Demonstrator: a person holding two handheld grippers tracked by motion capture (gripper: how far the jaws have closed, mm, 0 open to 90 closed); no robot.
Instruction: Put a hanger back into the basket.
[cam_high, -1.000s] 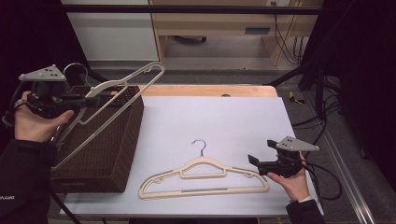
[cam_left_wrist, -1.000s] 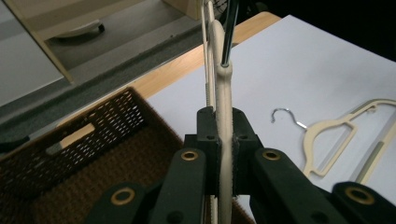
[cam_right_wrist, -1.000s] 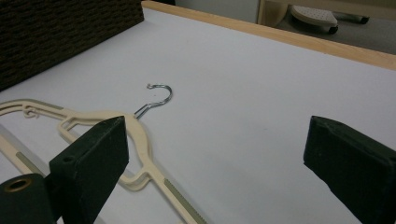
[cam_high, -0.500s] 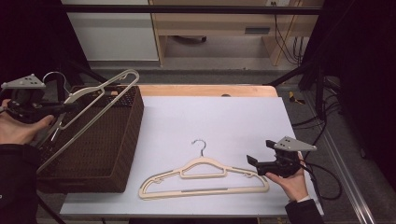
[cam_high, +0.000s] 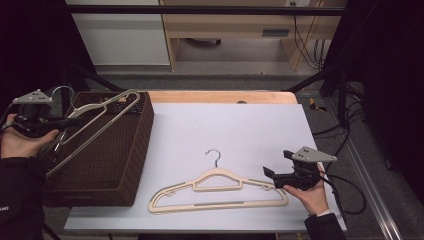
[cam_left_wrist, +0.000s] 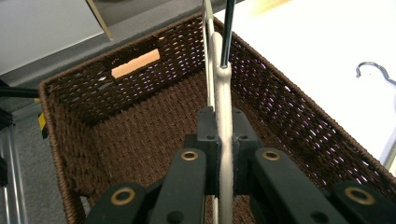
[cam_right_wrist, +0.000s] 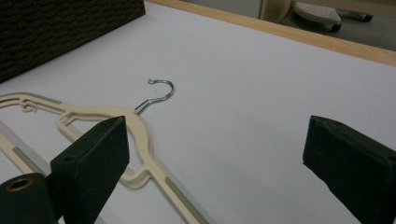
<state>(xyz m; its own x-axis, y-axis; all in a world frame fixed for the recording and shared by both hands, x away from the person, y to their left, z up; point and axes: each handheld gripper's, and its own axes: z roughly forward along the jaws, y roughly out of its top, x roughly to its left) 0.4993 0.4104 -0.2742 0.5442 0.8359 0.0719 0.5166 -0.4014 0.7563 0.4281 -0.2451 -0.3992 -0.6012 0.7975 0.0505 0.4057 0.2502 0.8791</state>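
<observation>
My left gripper (cam_high: 67, 121) clamped on a cream plastic hanger (cam_high: 95, 125) tilted over the brown wicker basket (cam_high: 135, 150), my right gripper (cam_high: 272, 175) wide open, empty, beside a second cream hanger (cam_high: 220, 192) lying on the white table (cam_high: 240, 130).

A cream plastic hanger (cam_high: 95, 122) clamped in the black left gripper (cam_left_wrist: 219, 140) hangs over a dark brown woven wicker basket (cam_high: 131, 165), while just beside the black right gripper (cam_high: 272, 176) another cream hanger (cam_high: 217, 192) with a silver hook lies on the white tabletop (cam_high: 240, 130) edged in light wood.
</observation>
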